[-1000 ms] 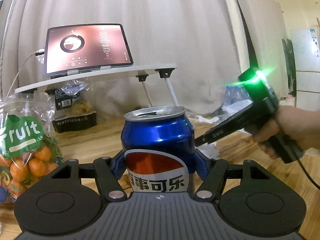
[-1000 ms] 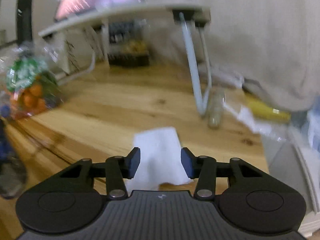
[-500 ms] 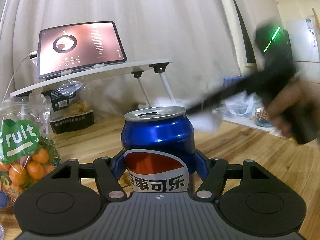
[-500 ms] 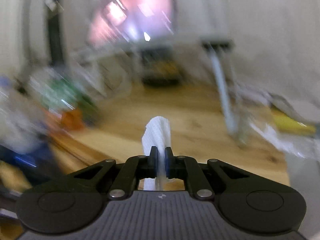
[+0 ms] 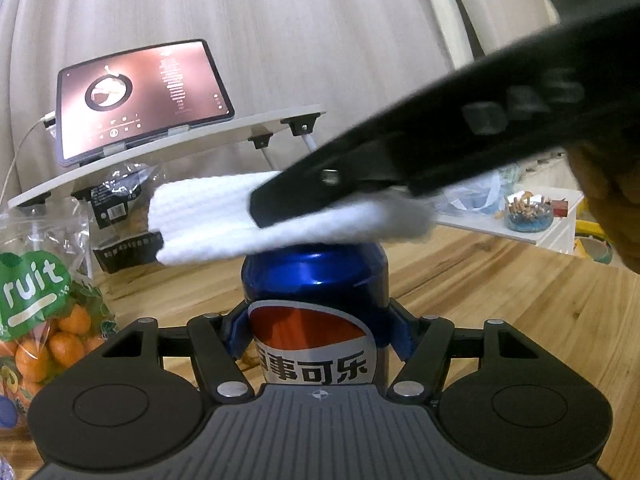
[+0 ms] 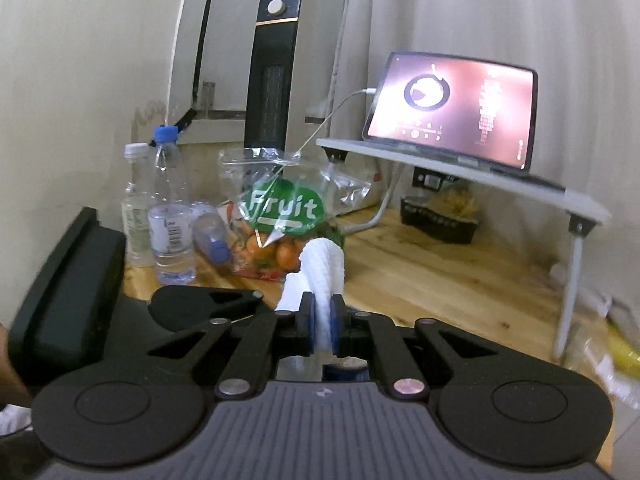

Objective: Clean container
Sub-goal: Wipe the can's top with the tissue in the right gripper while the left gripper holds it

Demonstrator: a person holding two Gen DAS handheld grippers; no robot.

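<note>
A blue Pepsi can (image 5: pixel 316 280) stands upright between the pads of my left gripper (image 5: pixel 318 336), whose jaws are closing tighter on it. My right gripper (image 6: pixel 322 324) is shut on a folded white paper towel (image 6: pixel 324 264). In the left wrist view this towel (image 5: pixel 208 216) lies flat across the can's top and hides the lid. The right gripper's black fingers (image 5: pixel 304 196) reach in from the upper right just above it. A sliver of the can (image 6: pixel 346 372) shows under the right jaws.
The wooden table (image 5: pixel 500 288) carries a bag of oranges (image 6: pixel 284 216) and water bottles (image 6: pixel 168 208) at the left. A lit tablet (image 5: pixel 140 96) sits on a white folding stand (image 5: pixel 240 136) behind. An ashtray (image 5: pixel 528 212) stands far right.
The right gripper shut on the towel lying on the table, lifted it and swung it left over the can's top. The left gripper kept hold of the can.
</note>
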